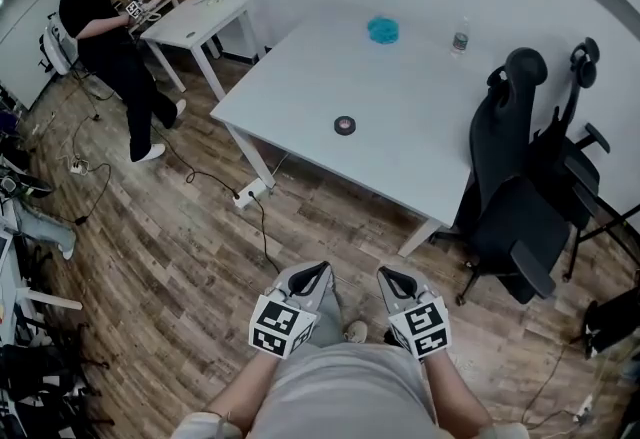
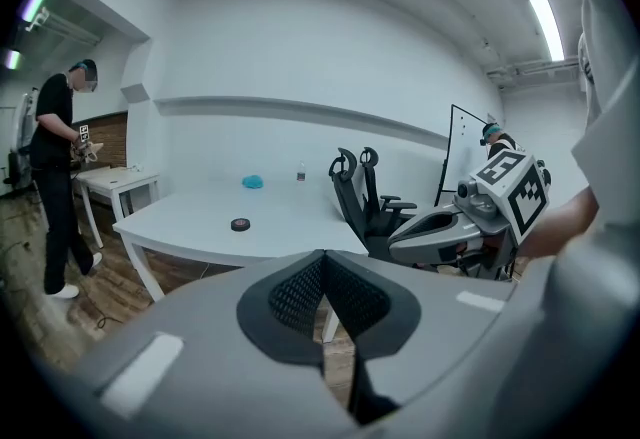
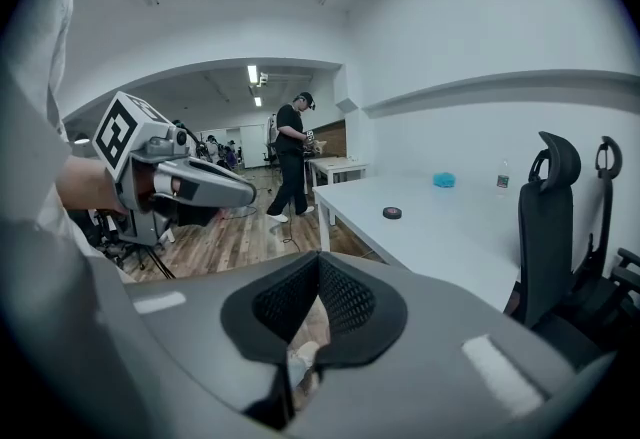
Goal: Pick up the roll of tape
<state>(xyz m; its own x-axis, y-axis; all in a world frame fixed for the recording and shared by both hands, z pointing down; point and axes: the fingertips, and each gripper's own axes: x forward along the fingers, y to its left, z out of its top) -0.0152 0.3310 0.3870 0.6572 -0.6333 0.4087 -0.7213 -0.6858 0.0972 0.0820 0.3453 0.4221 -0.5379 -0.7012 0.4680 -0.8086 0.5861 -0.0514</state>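
Note:
A small dark roll of tape [image 1: 345, 125] lies flat near the middle of the white table [image 1: 300, 87]; it also shows as the roll of tape [image 2: 240, 224] in the left gripper view and the roll of tape [image 3: 392, 213] in the right gripper view. Both grippers hang close to my body over the wooden floor, well short of the table. My left gripper [image 1: 318, 273] has its jaws shut with nothing between them. My right gripper [image 1: 388, 276] is shut and empty too. Each gripper sees the other beside it: right gripper [image 2: 415, 232], left gripper [image 3: 245, 195].
A blue object [image 1: 383, 29] and a water bottle [image 1: 460, 37] stand at the table's far side. Two black office chairs [image 1: 520, 197] crowd the table's right edge. A person [image 1: 112, 37] stands at a second white desk [image 1: 195, 22] far left. A cable and power strip [image 1: 248, 193] lie on the floor.

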